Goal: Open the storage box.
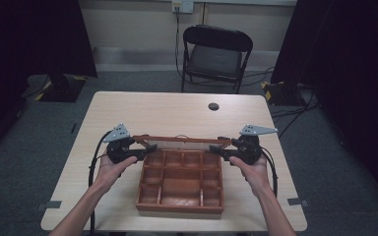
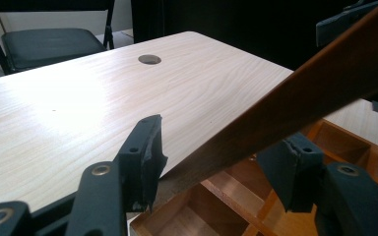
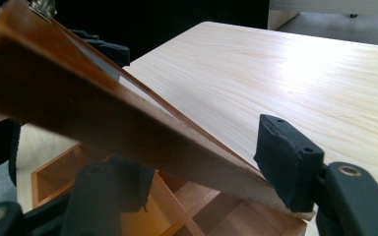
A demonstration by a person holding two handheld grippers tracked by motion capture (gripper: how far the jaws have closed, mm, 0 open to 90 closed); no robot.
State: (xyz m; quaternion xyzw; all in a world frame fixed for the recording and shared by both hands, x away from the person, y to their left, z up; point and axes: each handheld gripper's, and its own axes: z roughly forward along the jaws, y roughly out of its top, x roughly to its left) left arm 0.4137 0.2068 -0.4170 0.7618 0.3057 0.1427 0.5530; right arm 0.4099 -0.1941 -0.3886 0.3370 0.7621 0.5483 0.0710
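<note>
Lid [image 1: 179,139] of the wooden box [image 1: 180,206] stands partly raised at the far edge, near the table's [image 1: 177,105] middle; whether it is opening or closing cannot be told. Left gripper [image 1: 145,150] and right gripper [image 1: 217,151] straddle its left and right ends, jaws apart, apparently not clamped. Reddish varnished wood, square empty compartments, pale smooth-grained tabletop.

A pale wooden table [image 1: 128,113] carried a compartmented wooden box [image 1: 179,189] near its front edge.

brown wooden compartment box [image 1: 179,182], hinged lid [image 1: 179,141] raised.
</note>
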